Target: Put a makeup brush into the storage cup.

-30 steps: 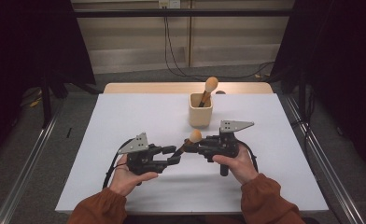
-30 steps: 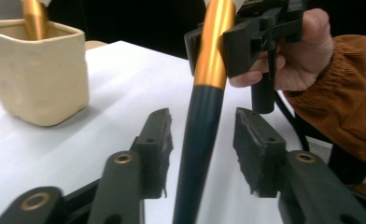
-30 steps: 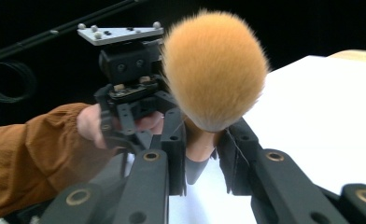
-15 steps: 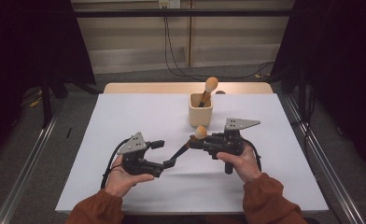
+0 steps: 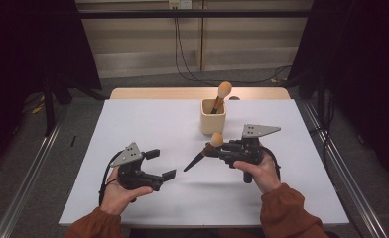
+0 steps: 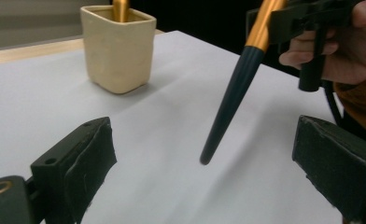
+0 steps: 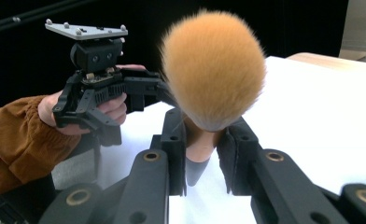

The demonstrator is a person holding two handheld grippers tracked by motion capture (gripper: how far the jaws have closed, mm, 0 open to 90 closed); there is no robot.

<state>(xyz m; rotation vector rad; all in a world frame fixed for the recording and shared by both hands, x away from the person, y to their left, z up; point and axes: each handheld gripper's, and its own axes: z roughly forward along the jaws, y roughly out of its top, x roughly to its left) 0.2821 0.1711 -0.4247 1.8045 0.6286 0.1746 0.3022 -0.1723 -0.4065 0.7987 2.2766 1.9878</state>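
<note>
White covering spreads over the table, with a bare wooden strip along its far edge and dark curtains and grey floor around it; near that far edge stands a cream cup already holding one brush. The right gripper is clamped on a second makeup brush near its ferrule, bristles up and dark handle slanting down toward the table's middle, probably so it can go into the cup. The left gripper, nearer the front edge, hangs released and empty.
</note>
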